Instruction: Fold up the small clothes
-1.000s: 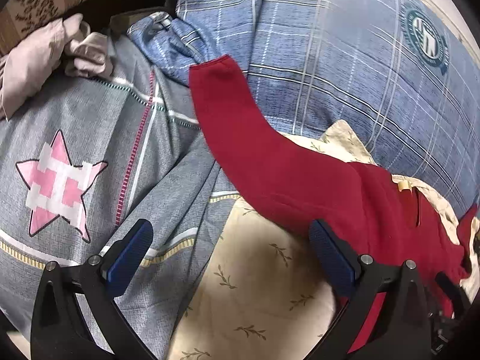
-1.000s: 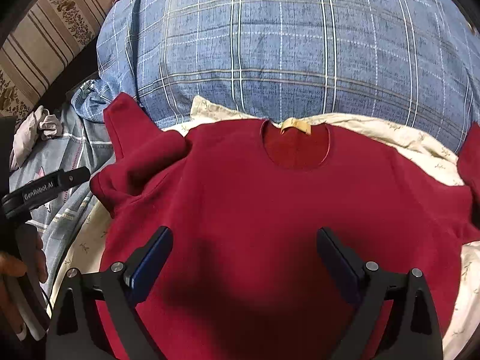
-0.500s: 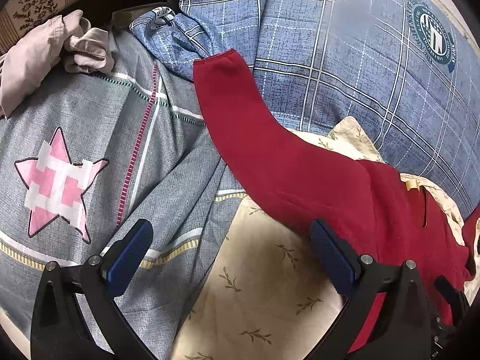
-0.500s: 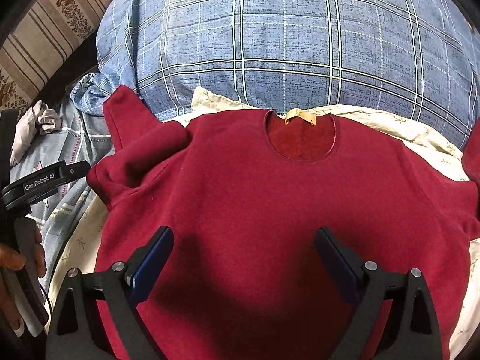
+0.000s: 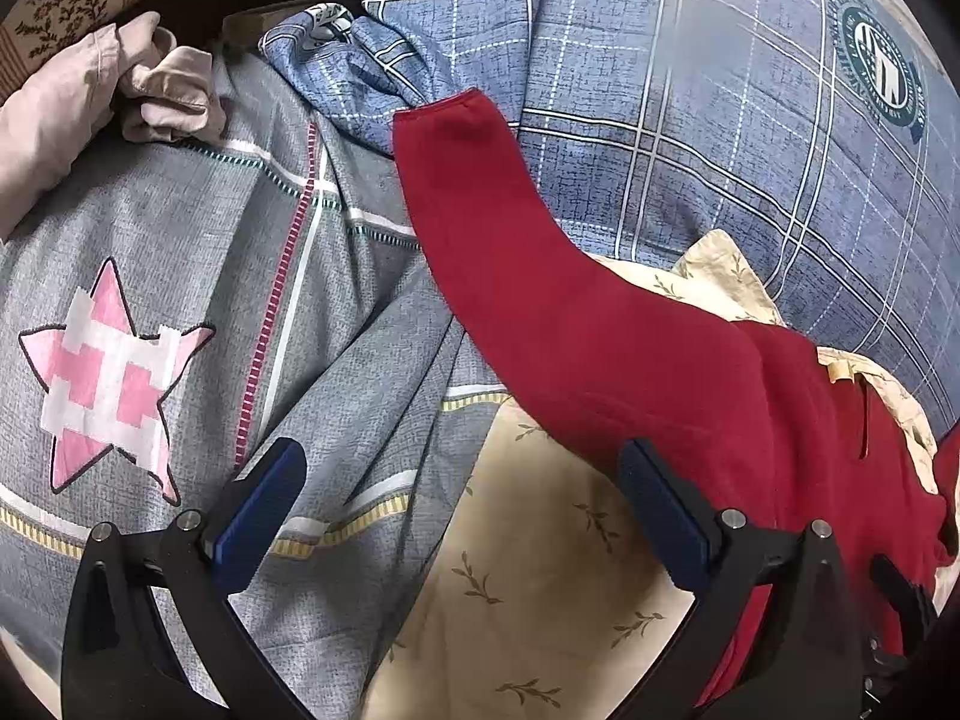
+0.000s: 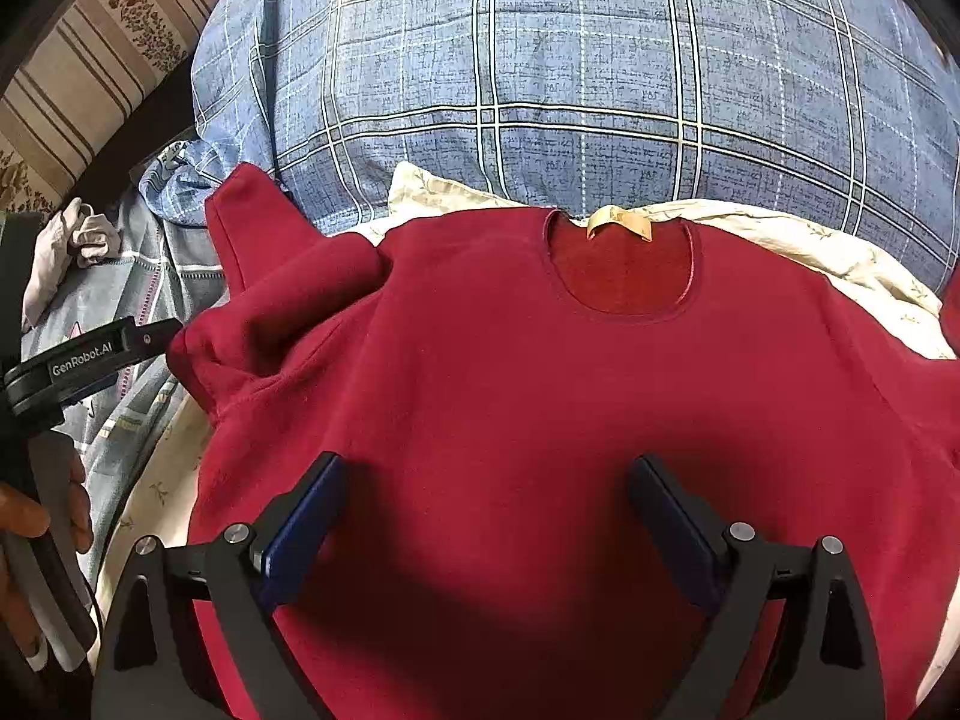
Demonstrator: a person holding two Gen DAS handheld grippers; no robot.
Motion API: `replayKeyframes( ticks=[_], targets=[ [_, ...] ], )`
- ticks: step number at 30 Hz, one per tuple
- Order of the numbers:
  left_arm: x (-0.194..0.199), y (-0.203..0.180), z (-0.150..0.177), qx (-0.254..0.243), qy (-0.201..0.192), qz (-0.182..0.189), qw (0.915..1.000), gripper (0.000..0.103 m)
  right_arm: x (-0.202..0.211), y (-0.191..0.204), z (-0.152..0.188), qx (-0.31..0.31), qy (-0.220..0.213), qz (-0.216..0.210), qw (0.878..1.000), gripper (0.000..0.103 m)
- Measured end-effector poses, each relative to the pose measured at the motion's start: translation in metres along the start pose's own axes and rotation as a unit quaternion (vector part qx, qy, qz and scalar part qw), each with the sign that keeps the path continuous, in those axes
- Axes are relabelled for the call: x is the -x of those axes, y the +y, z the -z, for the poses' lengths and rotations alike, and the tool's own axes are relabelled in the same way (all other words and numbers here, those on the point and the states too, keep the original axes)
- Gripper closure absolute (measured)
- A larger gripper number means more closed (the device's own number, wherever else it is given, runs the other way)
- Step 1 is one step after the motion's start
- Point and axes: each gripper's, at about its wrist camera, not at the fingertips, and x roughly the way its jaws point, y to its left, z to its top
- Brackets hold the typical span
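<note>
A dark red long-sleeved top [image 6: 540,396] lies face up on a cream leaf-print cloth [image 6: 810,246], its collar with a tan label [image 6: 618,222] at the far side. Its left sleeve [image 5: 540,276] stretches up and left onto the bedding, bunched near the shoulder [image 6: 282,312]. My right gripper [image 6: 486,516] is open and empty, hovering over the top's chest. My left gripper [image 5: 462,498] is open and empty, over the cream cloth [image 5: 540,570] just below the sleeve. The left gripper's body shows in the right wrist view [image 6: 84,360].
A big blue plaid pillow [image 6: 570,72] lies behind the top. A grey quilt with a pink star [image 5: 114,372] is to the left. Crumpled beige-pink clothing [image 5: 90,108] lies at the far left. A striped floral cushion [image 6: 90,60] is at the back left.
Both grippers shifted slightly, so the top sits a little lower in the right wrist view and the sleeve a little further right in the left. Jaws stayed open.
</note>
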Motion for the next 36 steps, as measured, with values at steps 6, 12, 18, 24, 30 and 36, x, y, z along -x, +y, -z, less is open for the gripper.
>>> replayKeyframes(
  ticks=[6,12,18,24,30,36],
  targets=[
    [0.001,-0.001,0.0,-0.002,0.0,0.003,1.0,0.0,-0.001,0.002,0.002,0.003,0.012,0.0,1.0,0.008],
    [-0.004,0.008,-0.016,0.013,0.001,0.038,0.9992,0.0,-0.001,0.004,-0.001,0.013,0.01,-0.003,1.0,0.008],
    [-0.022,0.008,-0.058,0.009,-0.014,0.038,0.9991,0.0,0.002,0.006,-0.003,0.02,0.006,-0.011,1.0,0.007],
    [-0.066,0.005,-0.091,0.01,-0.009,0.007,0.9999,0.0,-0.003,0.008,-0.002,0.025,0.007,-0.015,1.0,0.007],
    [-0.106,0.005,-0.091,0.043,0.033,0.038,0.9978,0.003,-0.01,0.009,-0.002,0.023,0.01,-0.031,0.999,0.006],
    [-0.125,-0.005,-0.089,0.037,0.037,0.029,0.9982,0.004,-0.017,0.008,-0.001,0.018,0.01,-0.038,0.999,0.006]
  ],
)
